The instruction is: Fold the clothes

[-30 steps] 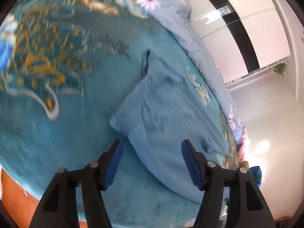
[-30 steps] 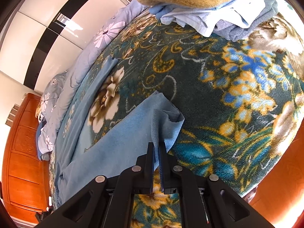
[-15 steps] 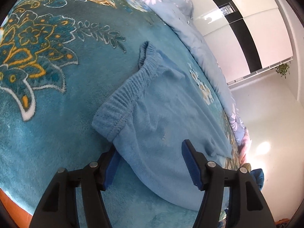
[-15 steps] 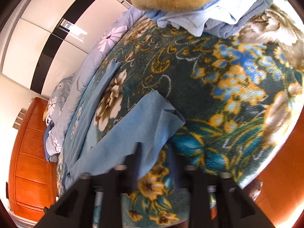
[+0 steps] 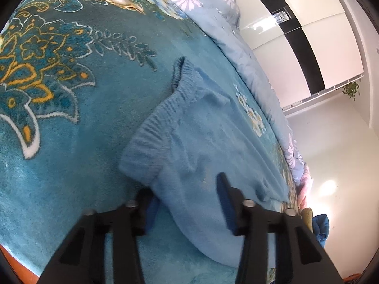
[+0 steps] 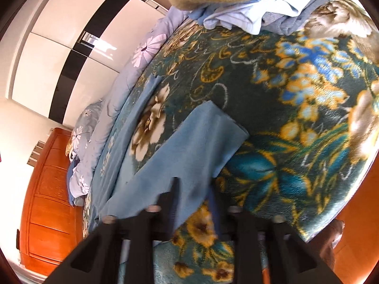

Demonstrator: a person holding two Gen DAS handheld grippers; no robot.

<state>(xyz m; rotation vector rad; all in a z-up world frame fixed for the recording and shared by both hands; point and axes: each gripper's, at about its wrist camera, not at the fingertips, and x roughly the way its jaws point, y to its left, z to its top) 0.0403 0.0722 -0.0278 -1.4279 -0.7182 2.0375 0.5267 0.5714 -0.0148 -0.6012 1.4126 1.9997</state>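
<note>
Since a second ago the right tool (image 6: 193,197) has gone from pinching the blue cloth's corner to standing spread with the cloth between its fingers, and the left tool (image 5: 187,203) has come down closer to the waistband end.

Both tools are working one pair of pale blue trousers (image 5: 208,146) that lies on the bed (image 5: 71,142), spread over a patterned fleece blanket. The left tool is spread wide. One finger sits at the near edge by the gathered waistband (image 5: 156,127) and the other rests over the cloth, likely so the fingers can straddle the fabric edge and grip it when they close. The right tool, at the leg end (image 6: 213,130), is also spread, with the cloth lying slack between its fingers and nothing pinched. That leg end lies flat with one corner turned over itself.

A heap of other clothes (image 6: 260,11) sits farther up the bed, well apart from the trousers. Holding the two ends at once would let the trousers be lifted and doubled evenly, I would judge.
</note>
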